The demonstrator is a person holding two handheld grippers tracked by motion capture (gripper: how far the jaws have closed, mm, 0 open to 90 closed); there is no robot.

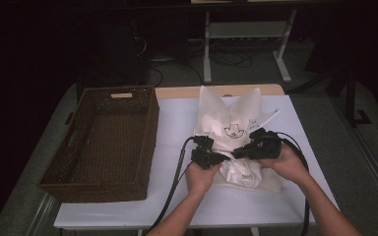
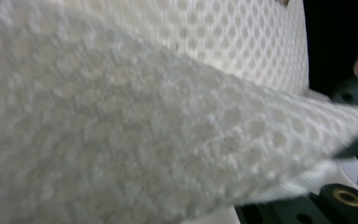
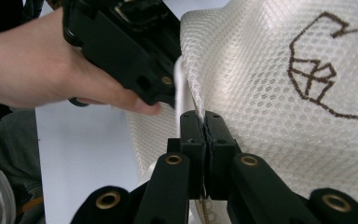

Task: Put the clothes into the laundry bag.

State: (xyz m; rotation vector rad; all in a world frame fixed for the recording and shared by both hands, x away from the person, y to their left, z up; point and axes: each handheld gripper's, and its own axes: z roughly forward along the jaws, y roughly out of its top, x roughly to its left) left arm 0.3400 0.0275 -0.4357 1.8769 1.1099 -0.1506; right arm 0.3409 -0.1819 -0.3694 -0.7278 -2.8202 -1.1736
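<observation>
On the table (image 1: 128, 209) in front of me, the basket (image 1: 103, 142) sits at the left. The mesh garment (image 1: 234, 128) lies right of it, with both my grippers at its near part.

The high view is dim overall; its left third and upper corners fall to near black, and only the white bench (image 1: 177, 128) at centre reflects moderate light. Detail is soft and grainy. The left gripper view is bright but heavily out of focus: the mesh fabric (image 2: 144, 130) sits too close. The right gripper view is evenly lit and sharp at centre, without glare.
</observation>
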